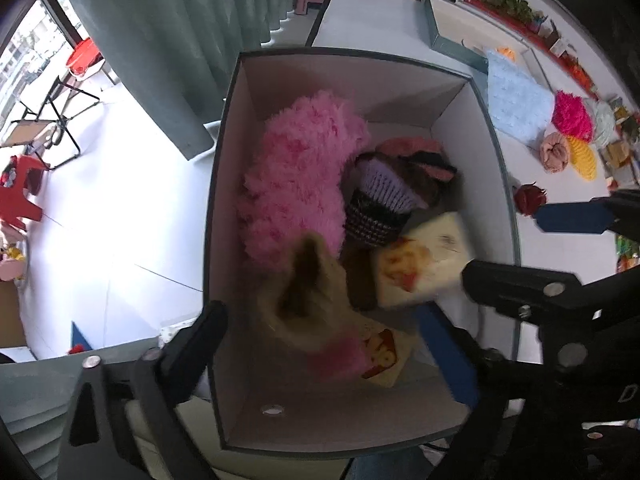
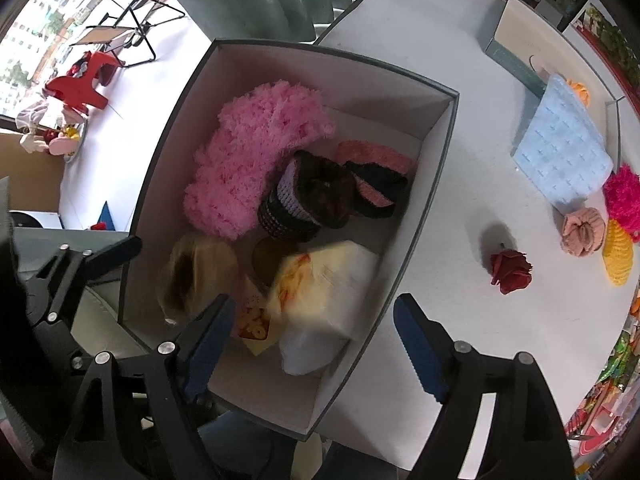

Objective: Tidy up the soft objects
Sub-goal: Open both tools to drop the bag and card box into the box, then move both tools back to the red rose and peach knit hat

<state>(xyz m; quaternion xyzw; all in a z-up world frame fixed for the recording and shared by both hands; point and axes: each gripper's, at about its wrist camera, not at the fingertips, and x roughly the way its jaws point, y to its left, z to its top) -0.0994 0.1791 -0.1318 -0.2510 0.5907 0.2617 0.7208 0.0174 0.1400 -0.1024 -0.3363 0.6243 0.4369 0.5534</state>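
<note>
An open grey-rimmed box [image 1: 218, 184] with white walls stands on the white table. In it lie a fluffy pink piece [image 1: 296, 176], a dark and lilac knitted piece [image 1: 380, 200], a pink-and-black piece [image 2: 376, 184], a tan furry thing [image 1: 308, 288] and a cream printed soft pack [image 2: 332, 280]. My left gripper [image 1: 326, 344] hangs open over the box's near end, and the tan furry thing, blurred, is below it and free of its pads. My right gripper [image 2: 314, 340] is open above the cream pack, its pads apart from it.
On the table right of the box lie a red fabric rose [image 2: 510, 272], a blue quilted pad [image 2: 564, 156], a peach roll [image 2: 582, 232], a yellow knit [image 2: 618, 258] and a magenta fluffy ball [image 2: 624, 196]. A grey-green box lid [image 2: 516, 60] lies farther back.
</note>
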